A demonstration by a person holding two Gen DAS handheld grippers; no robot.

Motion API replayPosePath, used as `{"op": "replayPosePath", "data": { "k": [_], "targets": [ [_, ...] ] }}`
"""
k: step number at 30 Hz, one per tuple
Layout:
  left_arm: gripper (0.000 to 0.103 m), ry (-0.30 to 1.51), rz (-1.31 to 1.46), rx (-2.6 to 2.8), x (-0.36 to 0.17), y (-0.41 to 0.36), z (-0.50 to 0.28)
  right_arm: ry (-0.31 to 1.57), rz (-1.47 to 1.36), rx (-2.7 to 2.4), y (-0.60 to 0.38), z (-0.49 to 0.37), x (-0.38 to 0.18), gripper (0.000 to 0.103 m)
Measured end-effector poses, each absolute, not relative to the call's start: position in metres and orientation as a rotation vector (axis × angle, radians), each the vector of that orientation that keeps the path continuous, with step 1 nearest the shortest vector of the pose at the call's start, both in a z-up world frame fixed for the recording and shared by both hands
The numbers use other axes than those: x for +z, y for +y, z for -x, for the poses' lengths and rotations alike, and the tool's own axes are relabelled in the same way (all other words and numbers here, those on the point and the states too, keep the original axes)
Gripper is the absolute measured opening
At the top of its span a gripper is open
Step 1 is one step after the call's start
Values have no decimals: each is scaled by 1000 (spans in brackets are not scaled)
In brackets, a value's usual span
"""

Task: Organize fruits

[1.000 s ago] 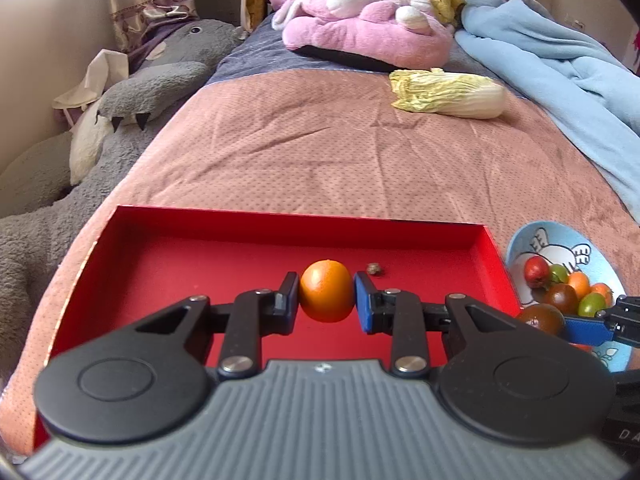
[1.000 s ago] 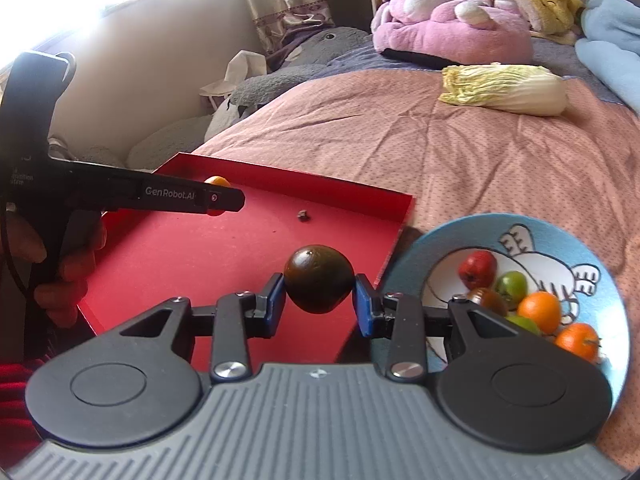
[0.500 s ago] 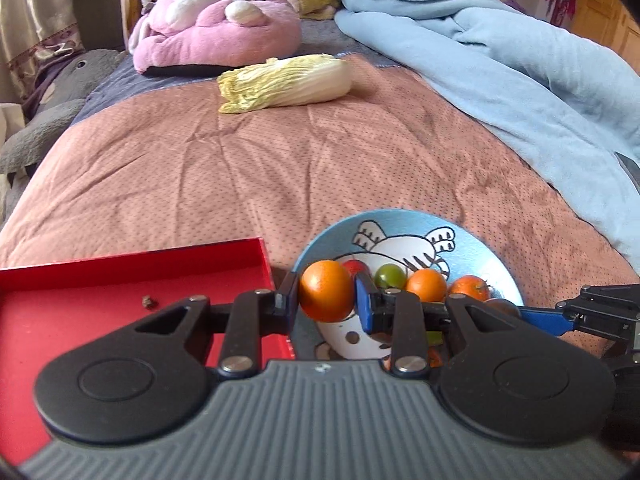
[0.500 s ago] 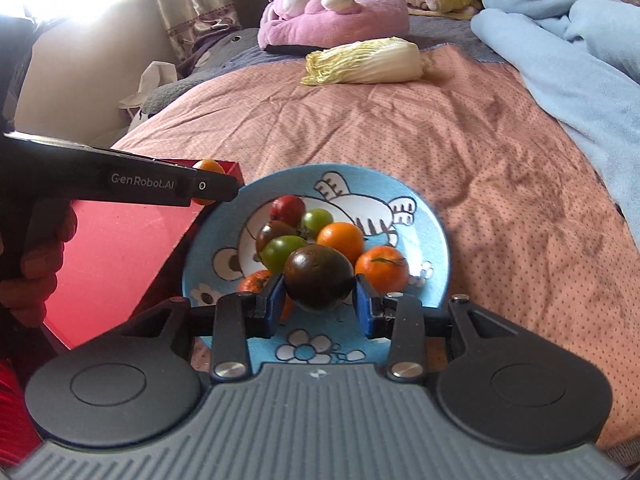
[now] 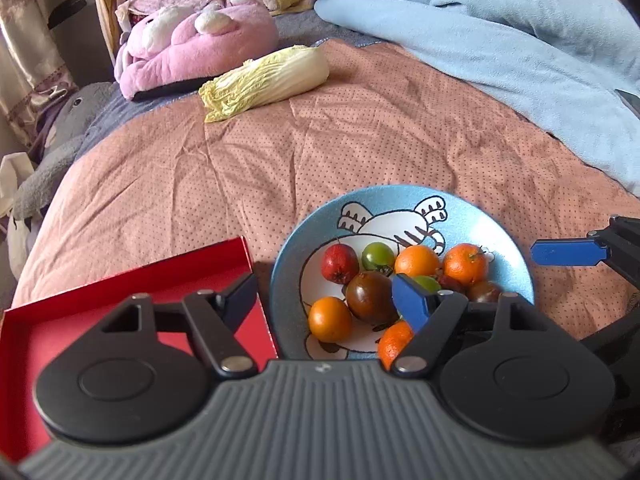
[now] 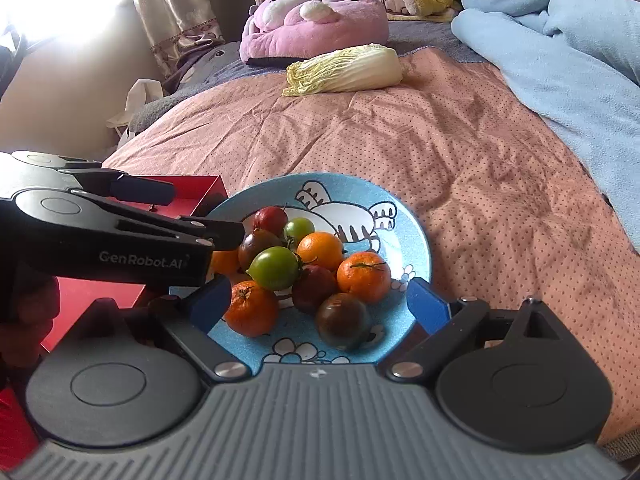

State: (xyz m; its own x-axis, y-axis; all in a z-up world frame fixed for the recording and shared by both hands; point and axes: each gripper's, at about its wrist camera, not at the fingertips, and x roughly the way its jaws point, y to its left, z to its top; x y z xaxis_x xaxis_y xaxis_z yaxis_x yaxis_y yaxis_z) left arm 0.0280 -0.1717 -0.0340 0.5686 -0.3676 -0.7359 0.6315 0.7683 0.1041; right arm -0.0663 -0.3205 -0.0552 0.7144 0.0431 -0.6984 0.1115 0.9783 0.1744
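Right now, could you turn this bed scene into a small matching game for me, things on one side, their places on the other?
Things:
1. cabbage
2. green tomato
3. red tray
4. blue blanket

Places:
A. in the blue plate
B. bunched along the bed's right side
C. just left of the plate
D. on the bedspread in front of the pink plush

Pairs: 1-D, 2-A, 3-C, 4-B

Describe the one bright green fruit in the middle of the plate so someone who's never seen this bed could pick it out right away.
On the pink dotted bedspread, beside the red tray, sits a blue cartoon plate piled with small fruits. The green tomato lies at the pile's centre, against an orange. It is the larger, brighter of two green ones; its neighbours are orange, red or dark brown.
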Motion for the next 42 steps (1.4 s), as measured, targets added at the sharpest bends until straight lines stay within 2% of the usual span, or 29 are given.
{"op": "replayPosePath", "data": {
  "k": [4, 10, 13, 17, 20, 26, 42],
  "targets": [
    [83, 700, -376, -568, -17, -165, -16, 767, -235, -60, -328, 84, -40, 97],
    [83, 679, -323, -539, 3, -146, 2, 764, -241, -59, -330, 117, -16, 97],
    [83, 702, -363, -491, 8, -143, 17, 799, -234, -37, -324, 131, -12, 98],
    [83, 778, -283, -518, 11, -127, 39, 872, -182, -17, -308, 144, -18, 99],
    [83, 827, -231, -539, 7, -117, 58, 918, -147, -7, -296, 152, -25, 99],
    [83, 813, -288, -526, -6, -109, 89, 947, -90, -19, -282, 163, -30, 99],
    [83, 840, -269, -489, -25, -91, 96, 959, -54, -38, -272, 164, -23, 99]
  ]
}}
